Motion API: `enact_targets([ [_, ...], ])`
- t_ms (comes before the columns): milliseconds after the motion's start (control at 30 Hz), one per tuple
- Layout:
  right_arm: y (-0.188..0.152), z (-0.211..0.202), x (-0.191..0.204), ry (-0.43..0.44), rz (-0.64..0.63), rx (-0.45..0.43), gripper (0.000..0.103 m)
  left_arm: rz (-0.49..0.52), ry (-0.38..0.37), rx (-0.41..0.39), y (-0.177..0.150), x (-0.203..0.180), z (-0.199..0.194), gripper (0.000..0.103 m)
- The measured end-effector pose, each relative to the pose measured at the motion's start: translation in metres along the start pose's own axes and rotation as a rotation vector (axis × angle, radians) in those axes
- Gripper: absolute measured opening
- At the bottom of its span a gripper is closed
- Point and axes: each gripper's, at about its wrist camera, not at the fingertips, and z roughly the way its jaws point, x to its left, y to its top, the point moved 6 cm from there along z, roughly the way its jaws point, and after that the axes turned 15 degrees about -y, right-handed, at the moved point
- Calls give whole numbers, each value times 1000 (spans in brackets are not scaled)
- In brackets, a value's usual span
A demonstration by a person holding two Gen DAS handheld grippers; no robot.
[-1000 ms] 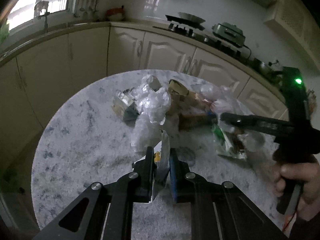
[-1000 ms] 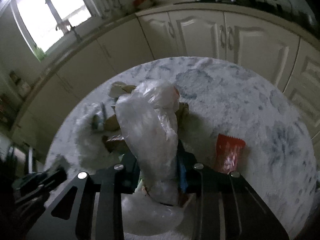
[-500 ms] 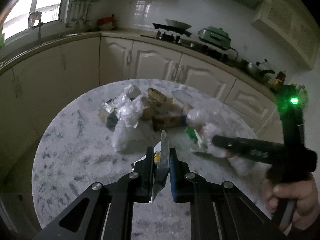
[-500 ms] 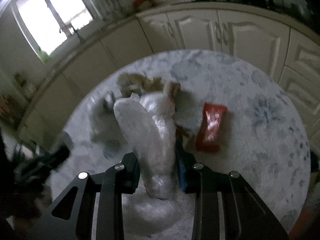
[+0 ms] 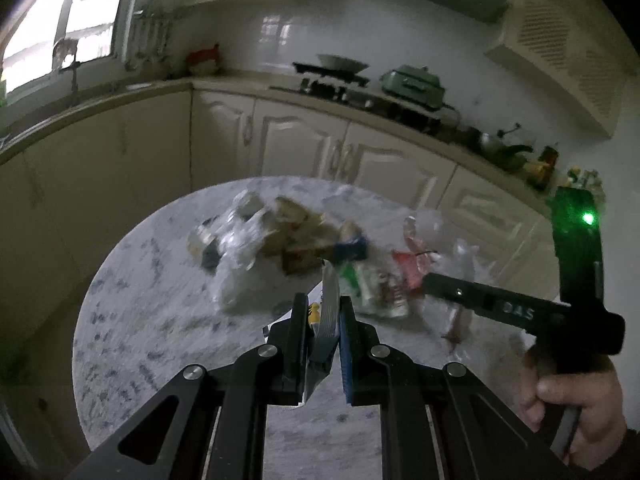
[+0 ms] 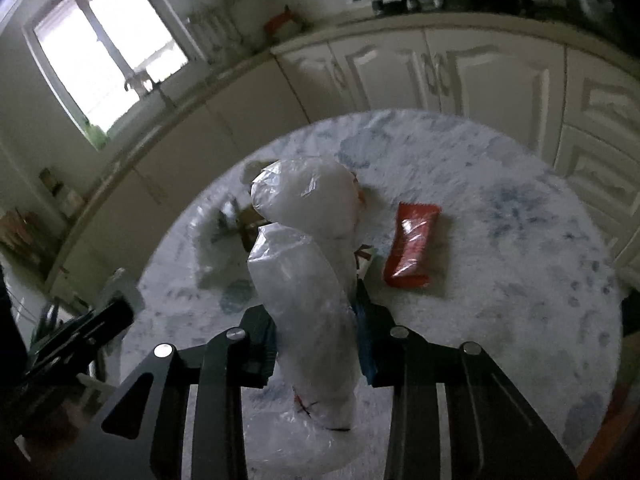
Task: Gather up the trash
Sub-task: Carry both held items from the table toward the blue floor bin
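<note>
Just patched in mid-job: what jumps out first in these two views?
The right gripper is shut on a big clear plastic bag that fills the middle of its view. A red wrapper lies alone on the round marble table to its right. The left gripper pinches a flat silvery wrapper before the trash heap.

Crumpled clear plastic bag point(image 6: 308, 280) upright, clamped in right gripper point(image 6: 316, 344). Flat silver wrapper point(image 5: 328, 312) pinched in left gripper point(image 5: 323, 340). Red snack packet point(image 6: 412, 244) flat on table beside blurry trash pile point(image 5: 280, 236).
</note>
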Motion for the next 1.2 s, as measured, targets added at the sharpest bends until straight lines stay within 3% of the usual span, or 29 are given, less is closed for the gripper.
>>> enact_targets([
  [333, 8, -81, -48, -3, 82, -128, 32, 130, -90, -35, 27, -73, 1, 10],
  [567, 9, -133, -113, -100, 175, -213, 32, 231, -185, -36, 39, -143, 21, 10],
  [967, -29, -210, -261, -331, 415, -287, 32, 348, -384, 50, 40, -251, 99, 10],
  [1200, -63, -216, -330, -424, 524, -249, 32, 389, -494, 151, 34, -313, 164, 10],
])
